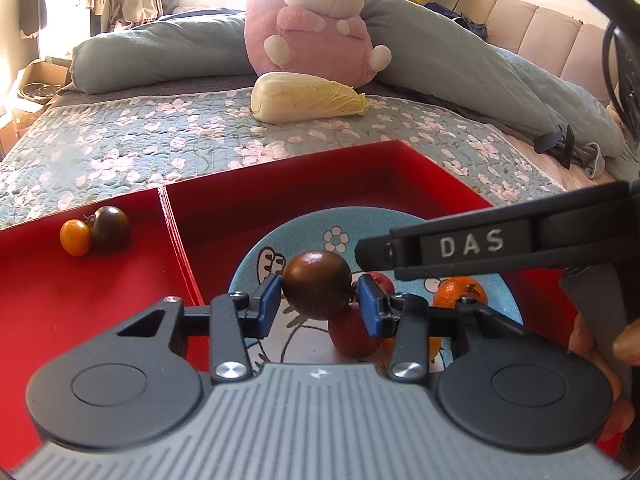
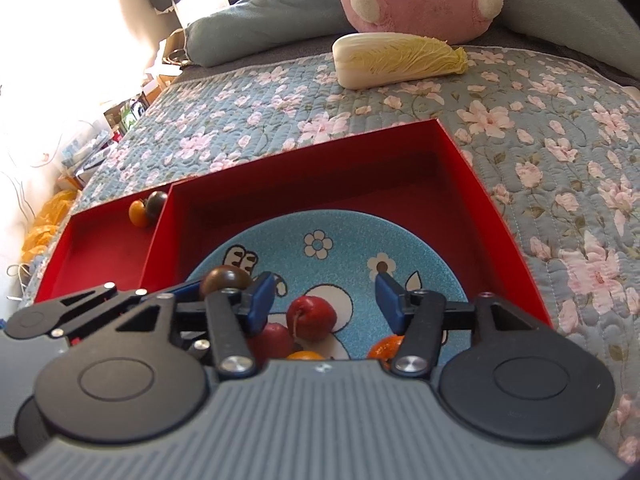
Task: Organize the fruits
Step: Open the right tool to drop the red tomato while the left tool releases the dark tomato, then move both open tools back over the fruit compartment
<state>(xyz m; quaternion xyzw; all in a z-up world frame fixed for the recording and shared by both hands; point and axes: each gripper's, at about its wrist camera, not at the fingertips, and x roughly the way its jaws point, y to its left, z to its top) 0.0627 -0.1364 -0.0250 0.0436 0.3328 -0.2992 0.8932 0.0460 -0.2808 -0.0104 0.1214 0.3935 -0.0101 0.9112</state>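
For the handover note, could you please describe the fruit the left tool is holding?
Find the red box on the bed, then the blue plate inside. Above it, the left tool grips a dark brown tomato; the fruits underneath are red or orange.

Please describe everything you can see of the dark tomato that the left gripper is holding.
The dark tomato is small, round, glossy and brownish-purple, with a bit of stem on its right side. The left gripper is shut on it, one blue pad pressed on each side. It hangs above the blue cartoon plate, just over a red fruit; contact between them is unclear.
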